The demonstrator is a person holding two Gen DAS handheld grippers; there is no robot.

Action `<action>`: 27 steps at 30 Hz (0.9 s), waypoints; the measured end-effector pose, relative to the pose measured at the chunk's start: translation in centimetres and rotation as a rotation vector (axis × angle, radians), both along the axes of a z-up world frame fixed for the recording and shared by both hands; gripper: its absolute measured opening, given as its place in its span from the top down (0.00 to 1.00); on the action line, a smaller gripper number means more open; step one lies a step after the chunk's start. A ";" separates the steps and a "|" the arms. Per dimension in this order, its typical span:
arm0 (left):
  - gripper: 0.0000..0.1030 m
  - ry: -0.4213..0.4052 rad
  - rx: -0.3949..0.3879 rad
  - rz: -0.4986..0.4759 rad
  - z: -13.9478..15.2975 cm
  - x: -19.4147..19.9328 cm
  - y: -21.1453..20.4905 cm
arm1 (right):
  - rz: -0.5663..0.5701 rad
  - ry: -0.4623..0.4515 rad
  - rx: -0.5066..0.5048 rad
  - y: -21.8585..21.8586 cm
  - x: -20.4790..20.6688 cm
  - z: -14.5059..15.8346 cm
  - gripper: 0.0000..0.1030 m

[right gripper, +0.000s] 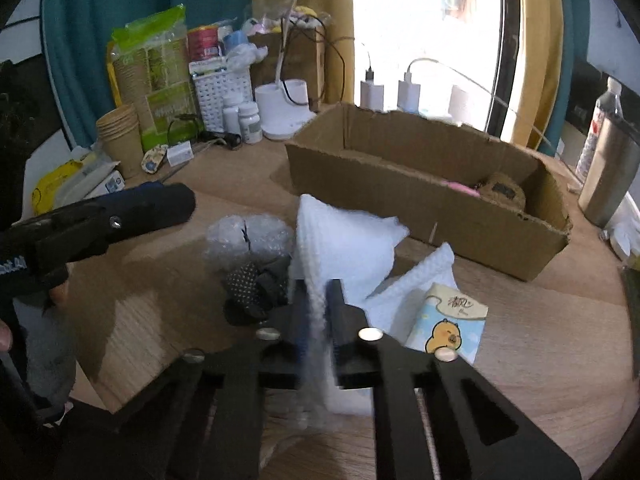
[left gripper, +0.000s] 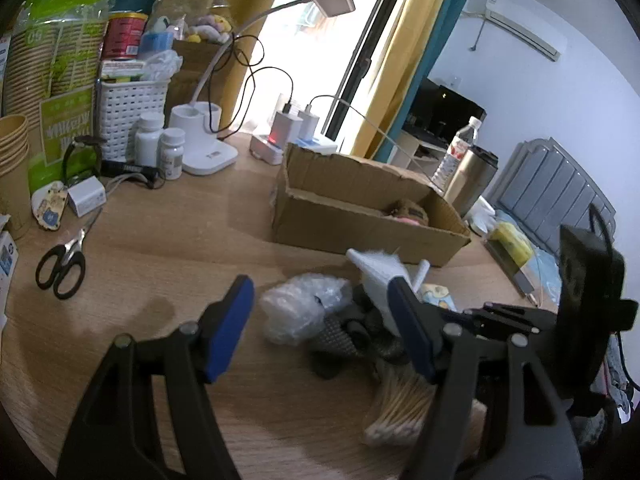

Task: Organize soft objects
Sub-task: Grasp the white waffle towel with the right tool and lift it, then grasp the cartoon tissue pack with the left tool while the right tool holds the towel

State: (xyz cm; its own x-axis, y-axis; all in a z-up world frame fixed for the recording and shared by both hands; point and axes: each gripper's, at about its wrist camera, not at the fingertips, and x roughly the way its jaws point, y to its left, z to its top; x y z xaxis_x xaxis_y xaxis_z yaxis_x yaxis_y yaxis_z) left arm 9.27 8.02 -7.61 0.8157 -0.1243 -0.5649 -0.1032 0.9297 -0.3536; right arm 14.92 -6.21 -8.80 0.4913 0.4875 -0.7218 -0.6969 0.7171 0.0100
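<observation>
At the far left of the left wrist view a pair of black-handled scissors (left gripper: 62, 266) lies on the wooden table (left gripper: 168, 240), below a stack of paper cups (left gripper: 14, 152) and a white lattice basket (left gripper: 130, 114) in the upper left. Low in the frame the left gripper (left gripper: 320, 328) has its blue-padded jaws standing apart with nothing pressed between them; in the gap beyond them lie a crumpled piece of bubble wrap (left gripper: 296, 312) and, touching its right side, a dark dotted glove (left gripper: 352, 340). A bundle of cotton swabs (left gripper: 400, 412) lies at the lower right, beside the right-hand finger. Above the middle of the frame, toward the right, an open cardboard box (left gripper: 360, 216) sits on the table with a brown soft toy (left gripper: 408, 210) in its right end, and a steel tumbler (left gripper: 470, 180) stands just to its right. In the right wrist view the other gripper reaches in from the left edge, above the bubble wrap (right gripper: 248, 240) and the glove (right gripper: 256, 284). At the bottom centre the right gripper (right gripper: 318, 320) is clamped on a fold of a white cloth (right gripper: 344, 240), which rises from the jaws in front of the box (right gripper: 420, 184). To the right, a tissue pack (right gripper: 452, 322) with a yellow cartoon animal lies on more of the white cloth.
</observation>
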 end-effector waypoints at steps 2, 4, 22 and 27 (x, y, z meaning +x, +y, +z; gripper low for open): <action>0.31 0.001 0.001 -0.002 0.0 0.1 0.0 | 0.001 -0.023 0.025 -0.4 -0.2 0.7 0.93; 0.31 0.001 0.005 -0.006 0.2 0.0 -0.3 | -0.007 -0.045 0.054 -0.9 -0.3 1.7 0.94; 0.31 0.018 0.065 -0.090 1.3 1.2 -5.8 | -0.228 -0.154 0.162 -11.5 0.9 5.7 0.94; 0.31 0.037 0.085 -0.121 1.2 2.1 -7.8 | -0.287 -0.123 0.124 -14.0 1.8 3.6 0.94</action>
